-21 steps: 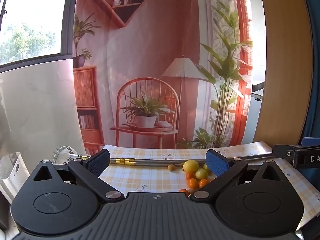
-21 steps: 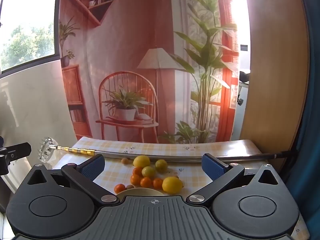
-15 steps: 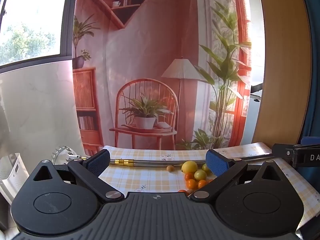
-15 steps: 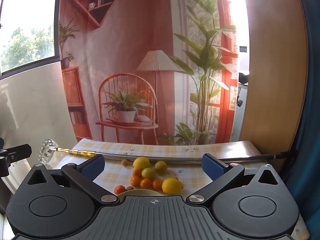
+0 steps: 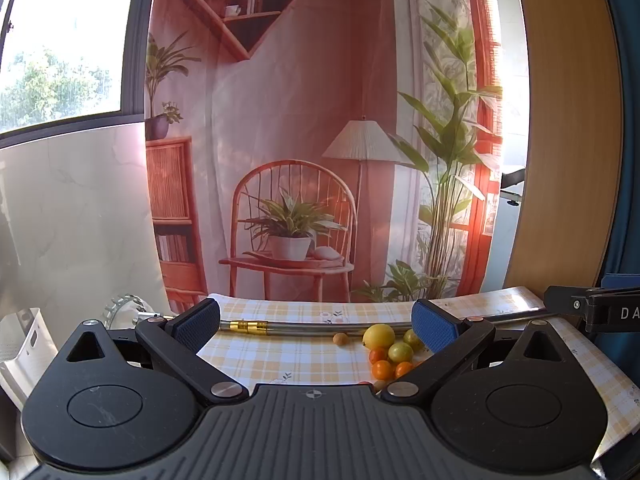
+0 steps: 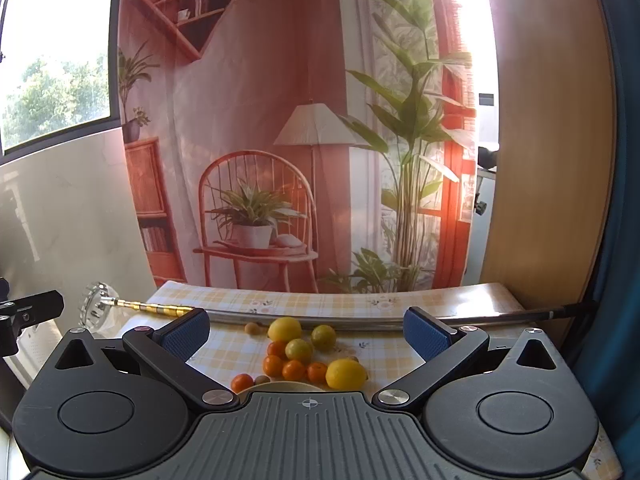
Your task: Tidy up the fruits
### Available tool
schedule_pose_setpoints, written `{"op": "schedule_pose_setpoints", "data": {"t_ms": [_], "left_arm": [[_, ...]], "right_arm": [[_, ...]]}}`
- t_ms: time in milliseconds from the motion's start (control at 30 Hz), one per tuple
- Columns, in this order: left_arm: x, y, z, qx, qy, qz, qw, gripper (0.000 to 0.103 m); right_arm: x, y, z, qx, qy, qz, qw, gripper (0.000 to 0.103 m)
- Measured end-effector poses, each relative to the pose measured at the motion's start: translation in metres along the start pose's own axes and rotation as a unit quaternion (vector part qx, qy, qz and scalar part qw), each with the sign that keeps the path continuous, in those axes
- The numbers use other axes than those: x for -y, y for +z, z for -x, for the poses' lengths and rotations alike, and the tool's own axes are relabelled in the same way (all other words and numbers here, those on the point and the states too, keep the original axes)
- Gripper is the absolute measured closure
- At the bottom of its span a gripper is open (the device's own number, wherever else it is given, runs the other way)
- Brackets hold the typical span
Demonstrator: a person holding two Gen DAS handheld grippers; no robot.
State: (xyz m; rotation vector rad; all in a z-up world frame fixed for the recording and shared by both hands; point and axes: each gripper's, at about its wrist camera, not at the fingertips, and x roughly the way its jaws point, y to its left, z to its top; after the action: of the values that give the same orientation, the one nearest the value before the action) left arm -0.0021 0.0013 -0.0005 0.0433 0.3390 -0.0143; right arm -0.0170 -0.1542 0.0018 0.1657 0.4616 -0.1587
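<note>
Your left gripper [image 5: 316, 326] and right gripper [image 6: 306, 330] both hover above the checked tablecloth [image 6: 384, 350] with fingers spread wide and nothing between them. A cluster of lemons, limes and small oranges [image 6: 298, 356] lies on the cloth ahead of your right gripper, between its fingers. From your left gripper the same fruit [image 5: 390, 350] sits toward its right finger.

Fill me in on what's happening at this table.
A person holds two grippers over a checked tablecloth; nothing is picked up yet. The left gripper and right gripper are both open and empty. Ahead lies a loose cluster of lemons, small oranges and greenish fruits, near a pale plate rim and in front of a metal rod.
</note>
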Motion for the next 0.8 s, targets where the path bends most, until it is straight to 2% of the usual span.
{"op": "schedule_pose_setpoints", "data": {"t_ms": [800], "left_arm": [[0.0, -0.002, 0.009, 0.009, -0.005, -0.013, 0.9999, 0.0]], "right_arm": [[0.006, 0.0, 0.012, 0.01, -0.013, -0.008, 1.0, 0.0]]}}
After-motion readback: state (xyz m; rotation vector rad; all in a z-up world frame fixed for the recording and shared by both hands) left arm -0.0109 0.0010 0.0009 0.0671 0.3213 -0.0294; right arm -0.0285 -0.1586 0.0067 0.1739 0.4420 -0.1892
